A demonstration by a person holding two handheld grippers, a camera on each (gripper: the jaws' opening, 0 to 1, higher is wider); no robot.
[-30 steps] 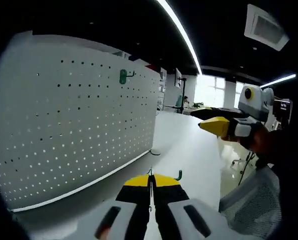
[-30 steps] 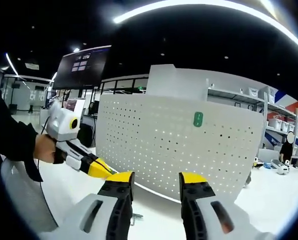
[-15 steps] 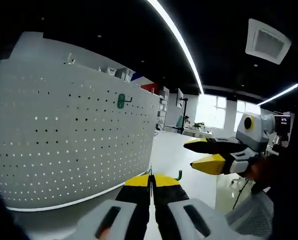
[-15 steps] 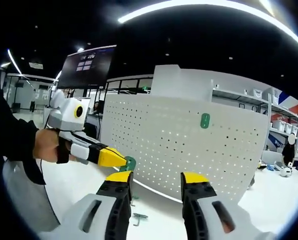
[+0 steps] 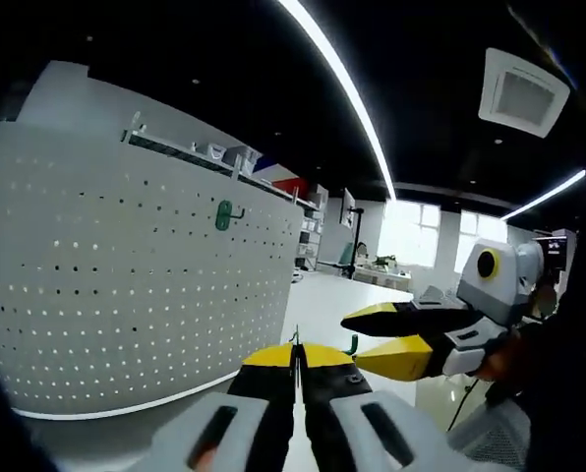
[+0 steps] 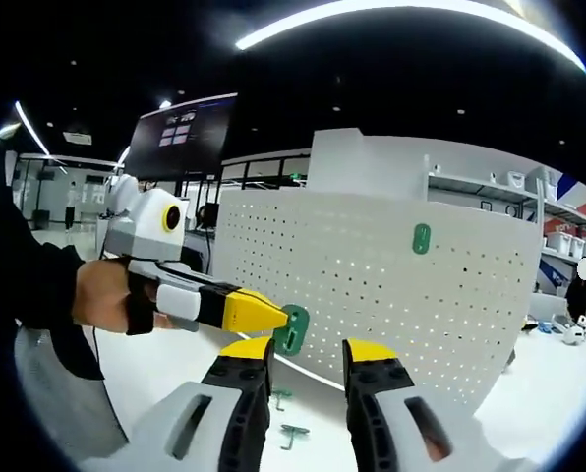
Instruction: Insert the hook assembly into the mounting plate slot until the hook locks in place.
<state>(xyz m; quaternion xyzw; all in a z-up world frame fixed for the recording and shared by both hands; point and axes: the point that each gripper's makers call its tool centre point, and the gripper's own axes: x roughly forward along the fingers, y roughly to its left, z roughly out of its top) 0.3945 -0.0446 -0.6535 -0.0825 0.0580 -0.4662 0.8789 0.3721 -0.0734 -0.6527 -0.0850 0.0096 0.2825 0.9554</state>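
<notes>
My left gripper [image 5: 295,356] is shut on a green hook [image 5: 353,346], whose curved end sticks out to the right of the yellow tips. From the right gripper view, the left gripper [image 6: 273,317] comes in from the left and holds the green hook [image 6: 293,329] by its flat plate. My right gripper [image 6: 308,352] is open, and the hook hangs just above and between its yellow tips. The right gripper [image 5: 351,340] also shows open in the left gripper view. Behind stands the white pegboard [image 5: 126,285] [image 6: 401,295] with another green hook [image 5: 223,214] [image 6: 422,238] mounted high on it.
Two loose hooks [image 6: 295,433] [image 6: 278,396] lie on the white table [image 6: 175,364] in front of the pegboard. A person's hand [image 6: 106,295] grips the left tool. A dark monitor [image 6: 185,138] hangs behind on the left.
The left gripper has carried the green hook rightward to the right gripper's tips. The right gripper's jaws have narrowed slightly. Both views have shifted with the hands.
</notes>
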